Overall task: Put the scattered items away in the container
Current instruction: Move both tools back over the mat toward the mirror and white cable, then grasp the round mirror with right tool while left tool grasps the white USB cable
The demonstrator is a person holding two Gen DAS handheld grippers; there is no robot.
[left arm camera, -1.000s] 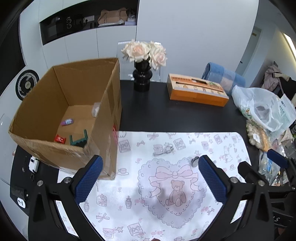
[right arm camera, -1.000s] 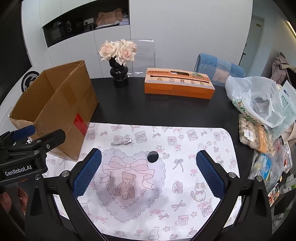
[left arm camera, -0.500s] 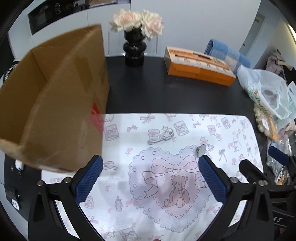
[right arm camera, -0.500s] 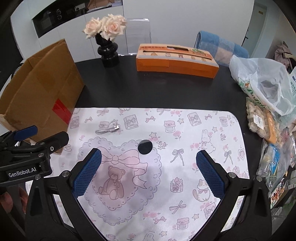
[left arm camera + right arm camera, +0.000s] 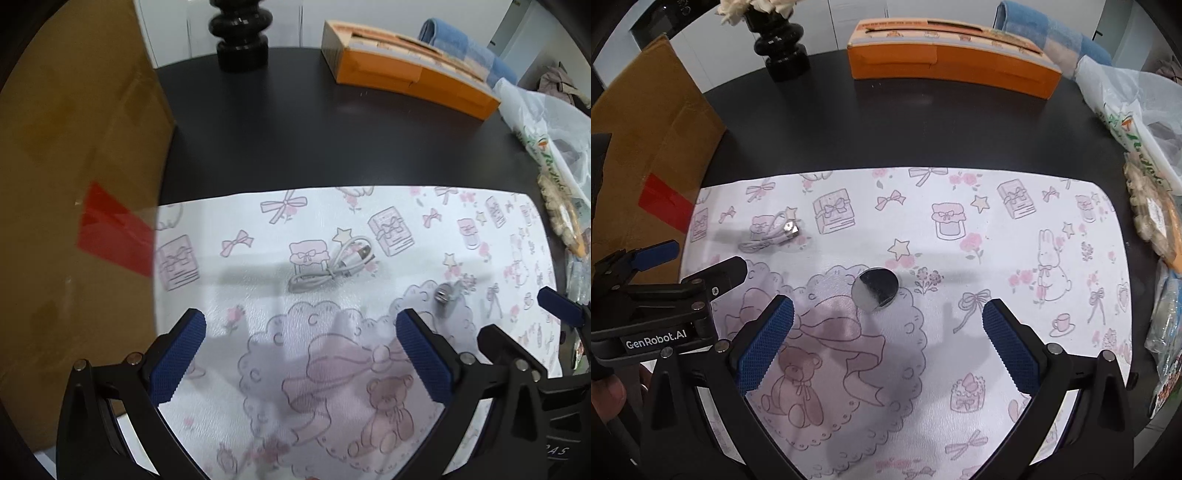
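Both tongs, left (image 5: 299,354) and right (image 5: 886,341), are wide open and empty. The cable (image 5: 332,267) lies at 12 o'clock of the left tongs, the round disc (image 5: 874,290) at 12 o'clock of the right; close low around each.

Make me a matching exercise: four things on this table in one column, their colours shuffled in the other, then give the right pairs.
Things:
1. coiled cable
2. vase
3. long box
4. cardboard box

Colours:
A. orange
B. brown
C. white
D. black

Pairs: 1-C, 2-D, 3-A, 4-B
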